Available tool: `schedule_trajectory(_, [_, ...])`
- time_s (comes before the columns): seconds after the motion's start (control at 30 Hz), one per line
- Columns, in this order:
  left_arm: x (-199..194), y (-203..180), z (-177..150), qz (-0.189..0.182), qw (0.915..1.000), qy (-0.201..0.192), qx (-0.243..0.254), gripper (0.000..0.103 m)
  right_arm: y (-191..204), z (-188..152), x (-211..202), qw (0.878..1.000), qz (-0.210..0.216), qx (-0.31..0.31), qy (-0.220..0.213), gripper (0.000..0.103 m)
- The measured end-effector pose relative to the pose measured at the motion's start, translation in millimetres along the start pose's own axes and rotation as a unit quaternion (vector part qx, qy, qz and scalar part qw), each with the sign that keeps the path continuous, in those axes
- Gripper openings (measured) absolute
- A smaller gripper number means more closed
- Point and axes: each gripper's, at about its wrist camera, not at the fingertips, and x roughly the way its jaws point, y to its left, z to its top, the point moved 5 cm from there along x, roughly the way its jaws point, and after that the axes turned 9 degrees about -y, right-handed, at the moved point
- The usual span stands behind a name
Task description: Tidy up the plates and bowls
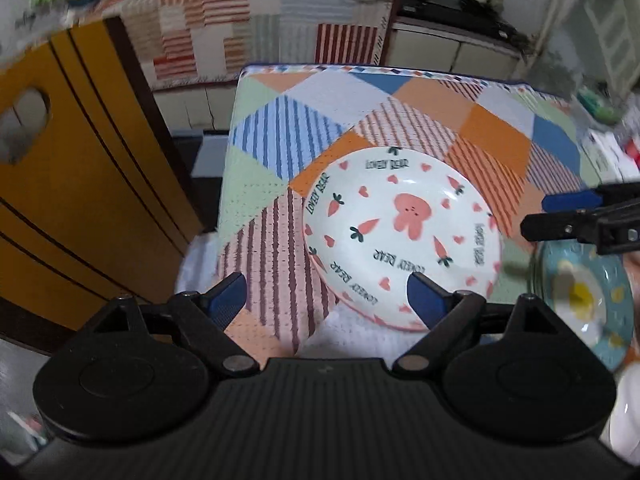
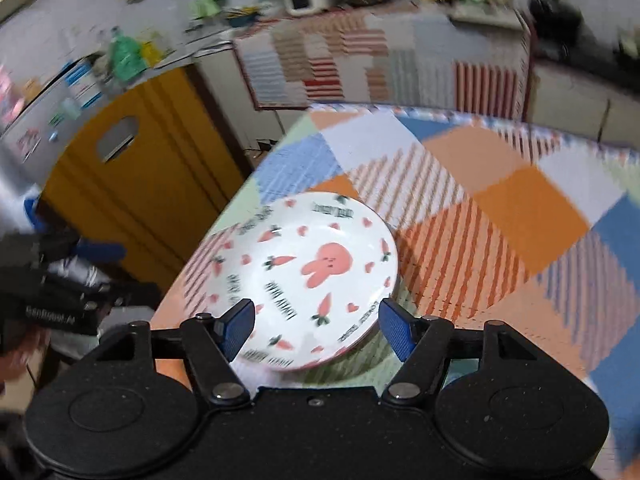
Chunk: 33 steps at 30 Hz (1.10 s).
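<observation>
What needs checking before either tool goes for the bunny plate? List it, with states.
1. Left tool open: ok, its fingers stand wide apart.
2. Right tool open: ok, and nothing is held.
3. Bunny plate free: ok, it lies flat on the patchwork cloth with nothing on it.
4. Plate rim between the fingers: cannot tell, both tools seem to be above it.
5. Blue egg plate clear of the bunny plate: ok, there is a gap.
6. View sharp: not ok, the right view is blurred.
</observation>
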Motion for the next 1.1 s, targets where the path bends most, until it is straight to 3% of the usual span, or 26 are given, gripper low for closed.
schedule_trajectory(0.17, [37.1,15.3,-12.6,-0.034,0.9965,0.002,-0.077,0.087,-28.0,-9.0,39.1,0.998,-0.014,0.056,-0.005,0.07])
schedule_trajectory(0.3, [52.3,14.8,-13.2,-0.027,0.9964,-0.013,-0.079,0.085,-36.4,-18.7,57.3,0.998,-0.037,0.047,-0.014,0.067])
schedule_trajectory(0.43, [69.4,11.9,-16.0,-0.019,0.9972,-0.009,-0.072,0.078,-43.0,-23.1,71.6,0.998,-0.036,0.053,-0.003,0.056])
schedule_trajectory(0.47, [75.3,9.7,-17.8,-0.012,0.9979,-0.003,-0.063,0.069,-43.9,-24.1,75.4,0.998,-0.034,0.057,-0.002,0.048])
schedule_trajectory(0.5, [80.2,8.3,-19.8,-0.005,0.9983,0.005,-0.057,0.065,-45.4,-24.9,79.7,0.998,-0.032,0.06,0.001,0.029])
schedule_trajectory(0.53, [85.1,7.7,-22.0,0.003,0.9984,0.022,-0.051,0.058,-46.4,-26.0,84.2,0.998,-0.03,0.061,0.005,0.021])
schedule_trajectory(0.6, [88.9,5.5,-20.6,0.016,0.9988,0.027,-0.037,0.052,-45.6,-25.0,87.5,0.998,-0.02,0.054,0.008,0.022])
schedule_trajectory(0.7, [90.8,6.5,-19.5,0.0,0.9981,0.032,-0.053,0.041,-50.5,-23.5,88.0,0.997,-0.011,0.077,0.018,0.019])
schedule_trajectory(0.77, [90.9,3.3,-19.0,-0.022,0.9975,0.034,-0.059,0.025,-51.4,-24.7,89.2,0.997,-0.005,0.077,0.017,0.019])
schedule_trajectory(0.9, [88.4,-0.1,-20.7,-0.015,0.9977,0.035,-0.057,0.024,-54.1,-23.6,90.2,0.996,0.008,0.085,0.026,0.019])
schedule_trajectory(1.1, [55.6,-8.3,-12.0,-0.032,0.9981,0.024,-0.047,0.024,-40.3,-18.2,60.9,0.998,0.029,0.04,0.04,0.019])
